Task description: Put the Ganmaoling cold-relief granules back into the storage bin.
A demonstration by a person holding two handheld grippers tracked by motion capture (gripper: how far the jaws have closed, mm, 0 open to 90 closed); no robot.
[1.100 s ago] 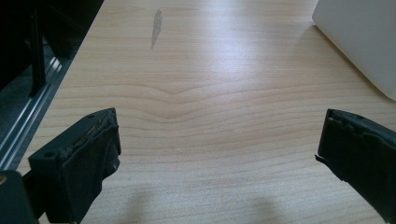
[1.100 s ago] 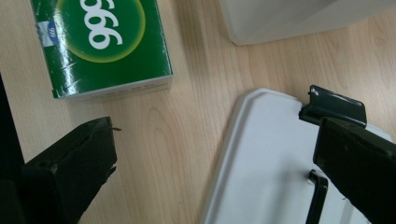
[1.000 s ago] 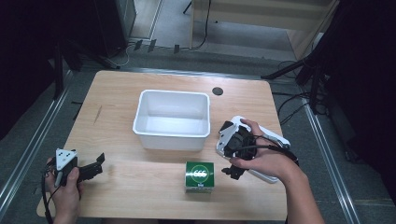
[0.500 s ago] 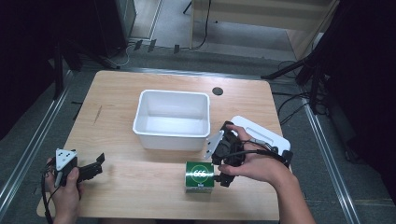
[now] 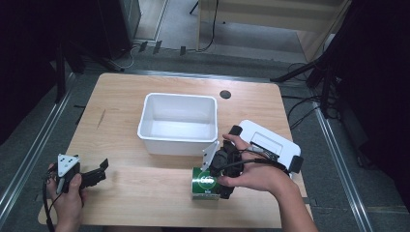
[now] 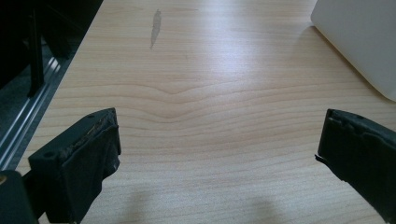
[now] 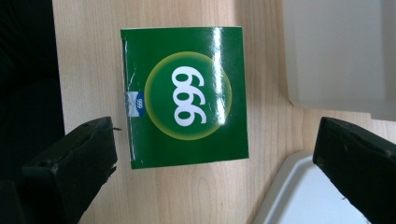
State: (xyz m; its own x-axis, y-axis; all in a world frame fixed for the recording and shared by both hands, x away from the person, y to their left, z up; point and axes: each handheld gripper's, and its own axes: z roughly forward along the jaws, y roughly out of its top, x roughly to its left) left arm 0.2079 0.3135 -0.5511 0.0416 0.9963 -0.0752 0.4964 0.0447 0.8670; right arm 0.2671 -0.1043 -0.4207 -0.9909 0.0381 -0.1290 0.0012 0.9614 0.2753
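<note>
Left gripper [image 5: 99,170] rests at the worktop's [image 5: 121,92] near-left corner, jaws spread wide over bare wood, nothing between them. White tub [image 5: 178,123] sits mid-worktop; in the left gripper view it's cut off at the frame corner. Green 999 box [image 7: 184,95] lies flat just in front of the tub, partly hidden in the high view by the right gripper [image 5: 223,180], which hovers above it, jaws wide apart, not gripping. White lid [image 5: 270,142] beside it, partly covered by the hand.

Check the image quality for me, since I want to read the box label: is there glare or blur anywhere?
Right gripper view: the green box is sharp, its "999" legible, with thin glare streaks on the glossy top; the black jaws are soft. Left gripper view: a bright sheen on the wooden table, jaws blurred. High view: the table is evenly lit, its surroundings dark.
</note>
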